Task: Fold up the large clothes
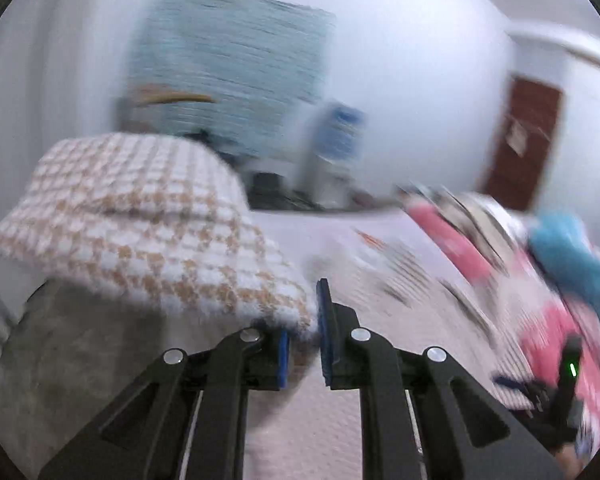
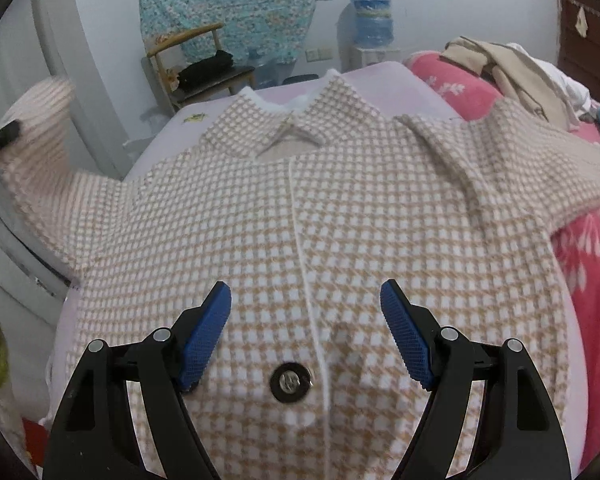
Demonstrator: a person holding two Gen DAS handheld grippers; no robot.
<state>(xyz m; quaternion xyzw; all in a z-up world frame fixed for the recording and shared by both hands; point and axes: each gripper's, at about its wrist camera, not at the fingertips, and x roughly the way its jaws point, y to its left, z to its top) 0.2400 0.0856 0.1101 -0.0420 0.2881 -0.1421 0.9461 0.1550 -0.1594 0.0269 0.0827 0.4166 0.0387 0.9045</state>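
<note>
A beige-and-white checked jacket [image 2: 340, 208] lies front up on the bed, collar at the far end, a round metal button [image 2: 290, 382] near me. My right gripper [image 2: 306, 336] is open and empty just above the jacket's lower front. My left gripper [image 1: 303, 340] is shut on the jacket's left sleeve [image 1: 140, 216] and holds it lifted off the bed. In the right wrist view that raised sleeve [image 2: 40, 128] shows at the far left, blurred. The jacket's right sleeve [image 2: 540, 148] is folded across onto the body.
The bed has a pale lilac sheet [image 1: 320, 420] and a pink flowered blanket [image 2: 592, 260] on the right. A pile of clothes [image 2: 512, 68] lies at the bed's far right. A wooden chair [image 2: 204, 68] and a water dispenser [image 2: 370, 20] stand by the far wall.
</note>
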